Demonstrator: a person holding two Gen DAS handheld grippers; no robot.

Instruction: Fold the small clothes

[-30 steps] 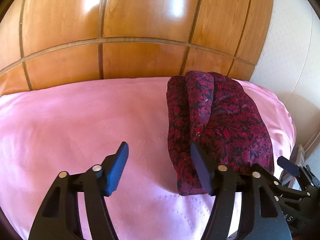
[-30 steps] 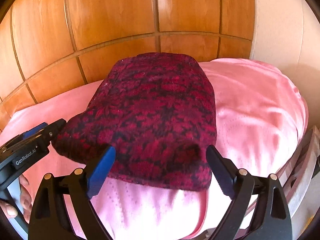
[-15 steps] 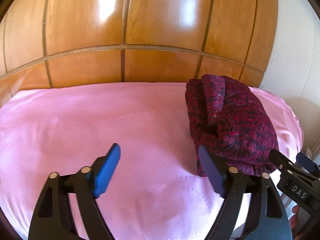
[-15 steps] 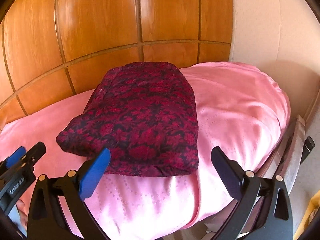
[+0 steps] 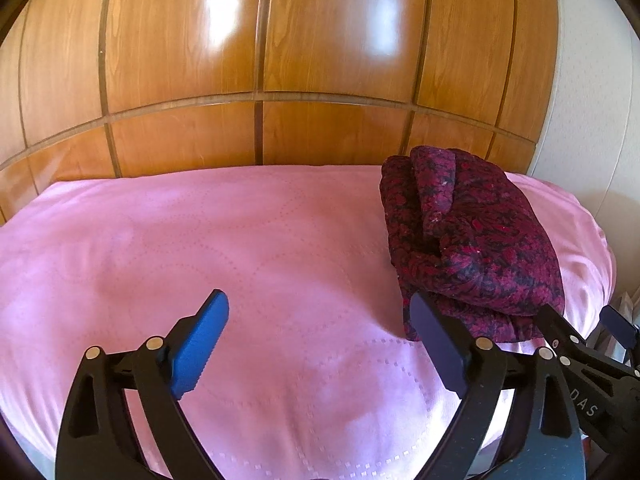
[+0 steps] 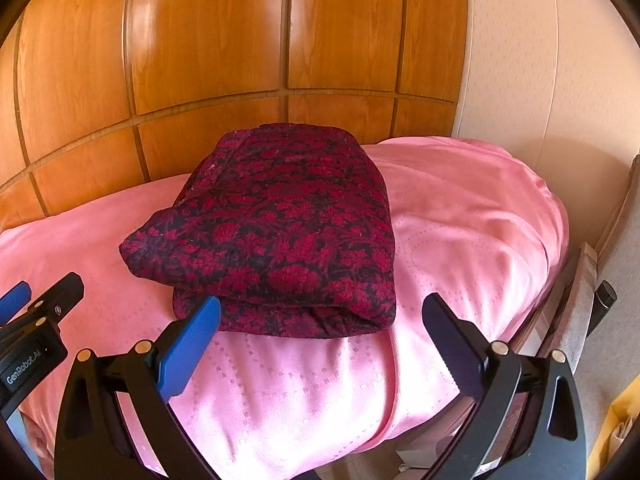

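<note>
A folded dark red floral garment (image 6: 280, 232) lies on the pink bedspread (image 6: 460, 216), near the bed's right end; in the left wrist view it (image 5: 472, 240) sits at the right. My right gripper (image 6: 320, 344) is open and empty, just in front of the garment's near edge, not touching it. My left gripper (image 5: 320, 344) is open and empty over bare bedspread (image 5: 200, 248), to the left of the garment. Each gripper shows at the edge of the other's view.
A wooden panelled headboard (image 5: 280, 60) stands behind the bed. A pale wall (image 6: 540, 60) is at the right. The bed's right edge drops off near a grey chair or frame (image 6: 580, 280).
Both grippers have pulled back from the garment toward me. The right gripper's jaws, earlier at the garment's near edge, now stand clear of it. The garment rests folded.
</note>
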